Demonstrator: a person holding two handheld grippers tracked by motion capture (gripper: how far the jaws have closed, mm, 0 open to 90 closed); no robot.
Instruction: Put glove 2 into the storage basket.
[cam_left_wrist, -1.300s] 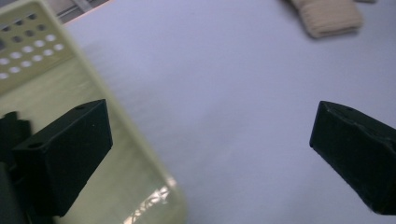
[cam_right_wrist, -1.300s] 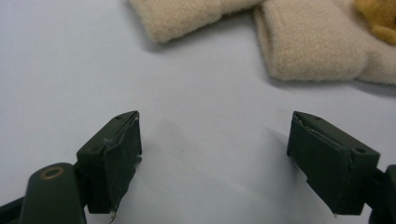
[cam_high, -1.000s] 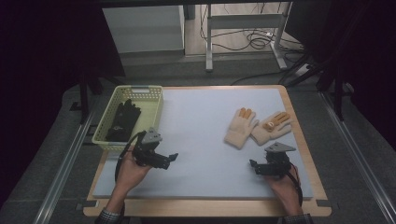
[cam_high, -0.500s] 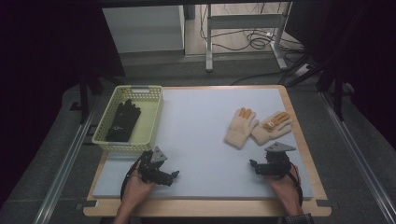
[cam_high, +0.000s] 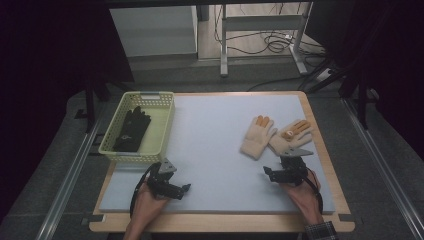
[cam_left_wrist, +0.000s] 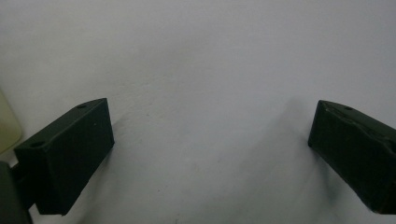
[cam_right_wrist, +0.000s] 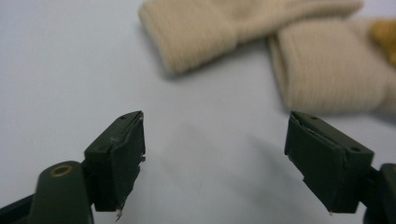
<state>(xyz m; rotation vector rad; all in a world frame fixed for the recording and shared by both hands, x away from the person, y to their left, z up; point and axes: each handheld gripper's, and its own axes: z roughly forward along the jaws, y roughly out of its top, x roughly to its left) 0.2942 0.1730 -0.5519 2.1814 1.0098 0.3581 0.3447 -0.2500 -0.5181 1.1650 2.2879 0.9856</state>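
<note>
Two beige knit gloves with orange fingertips lie side by side on the right of the pale mat, one (cam_high: 257, 136) just left of the other (cam_high: 291, 137). My right gripper (cam_high: 268, 174) rests low on the mat just in front of them, pointing left. Its jaws stand wide and have just closed slightly, with nothing between them. In the right gripper view (cam_right_wrist: 215, 119) both glove cuffs (cam_right_wrist: 196, 32) (cam_right_wrist: 327, 70) lie beyond the jaws, apart from them. My left gripper (cam_high: 186, 189) sits low at the front left, open over bare mat (cam_left_wrist: 210, 112).
A pale yellow basket (cam_high: 162, 125) stands at the mat's left side with black gloves (cam_high: 131, 131) inside; its corner shows at the edge of the left gripper view (cam_left_wrist: 7, 123). The wooden table edge (cam_high: 225, 222) runs along the front. Metal rails flank the table.
My left hand has sunk from beside the basket's front corner down to the mat, nearer the front edge. The right hand and the gloves have kept their places.
</note>
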